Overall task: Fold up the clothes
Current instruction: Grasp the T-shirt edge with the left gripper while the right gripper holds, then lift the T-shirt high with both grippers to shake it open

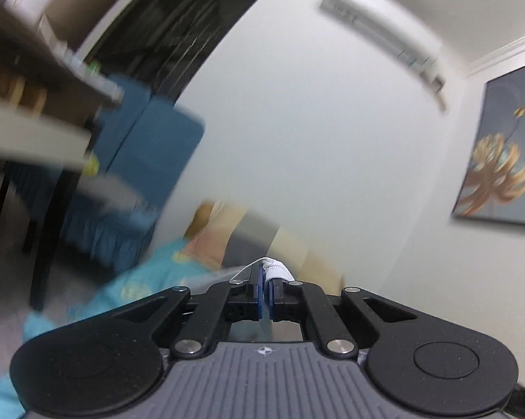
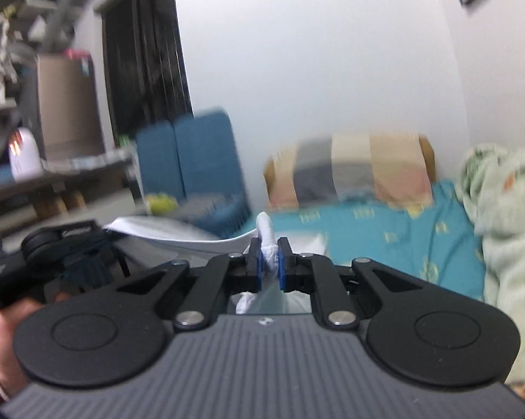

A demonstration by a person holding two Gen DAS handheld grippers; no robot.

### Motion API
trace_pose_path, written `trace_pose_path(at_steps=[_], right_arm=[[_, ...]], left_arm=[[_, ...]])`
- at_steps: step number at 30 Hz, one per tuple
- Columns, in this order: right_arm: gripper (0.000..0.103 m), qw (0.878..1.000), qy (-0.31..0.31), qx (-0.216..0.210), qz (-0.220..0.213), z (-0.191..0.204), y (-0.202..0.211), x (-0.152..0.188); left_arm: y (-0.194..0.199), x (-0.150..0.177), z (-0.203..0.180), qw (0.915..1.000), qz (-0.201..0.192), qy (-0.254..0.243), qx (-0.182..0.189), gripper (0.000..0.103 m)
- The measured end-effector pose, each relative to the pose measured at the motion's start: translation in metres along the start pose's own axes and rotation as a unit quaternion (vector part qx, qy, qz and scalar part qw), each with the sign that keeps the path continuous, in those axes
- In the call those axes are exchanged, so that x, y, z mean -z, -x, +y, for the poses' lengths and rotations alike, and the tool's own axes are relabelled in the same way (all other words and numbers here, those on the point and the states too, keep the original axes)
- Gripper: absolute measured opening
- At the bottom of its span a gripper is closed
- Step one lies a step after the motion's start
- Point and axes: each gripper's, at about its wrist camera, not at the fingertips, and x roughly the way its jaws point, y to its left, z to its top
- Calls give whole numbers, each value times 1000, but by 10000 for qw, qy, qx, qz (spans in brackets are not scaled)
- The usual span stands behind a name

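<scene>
The left wrist view tilts up toward a white wall and alone shows an air conditioner (image 1: 384, 31) near the ceiling and most of a framed picture (image 1: 503, 150) of gold leaves; the right wrist view sits level and alone shows a pale green fleece blanket (image 2: 500, 209) heaped on the bed (image 2: 384, 230) and the person's left hand (image 2: 7, 324) gripping the other tool. The left gripper (image 1: 265, 289) has its jaws nearly together, pinching a small bunch of white cloth (image 1: 276, 269) that pokes out past the blue pads. The right gripper (image 2: 269, 262) has its jaws close around a thicker fold of the same cloth, which stretches leftward as a taut white sheet over toward the left gripper's side. Both views are motion-blurred. A teal bedsheet with yellow marks covers the bed, and a patchwork pillow (image 2: 353, 171) in grey, cream and pink leans at the wall. A blue upholstered chair (image 2: 192, 164) stands beyond, beside a tabletop (image 2: 53, 178) carrying a white bottle-like object (image 2: 23, 157) and a brown box (image 2: 67, 104).
</scene>
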Motion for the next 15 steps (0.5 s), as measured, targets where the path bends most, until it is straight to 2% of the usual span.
trace_pose_path(at_steps=[6, 12, 15], right_arm=[[12, 9954, 412, -120, -851, 34, 50, -97], [12, 9854, 723, -143, -1536, 65, 110, -192], [12, 9802, 908, -149, -1756, 79, 137, -223]], left_arm=[[58, -107, -71, 9956, -675, -543, 370, 3], [108, -212, -145, 9873, -1007, -1032, 662, 3], [134, -253, -178, 9845, -1067, -1206, 691, 3]])
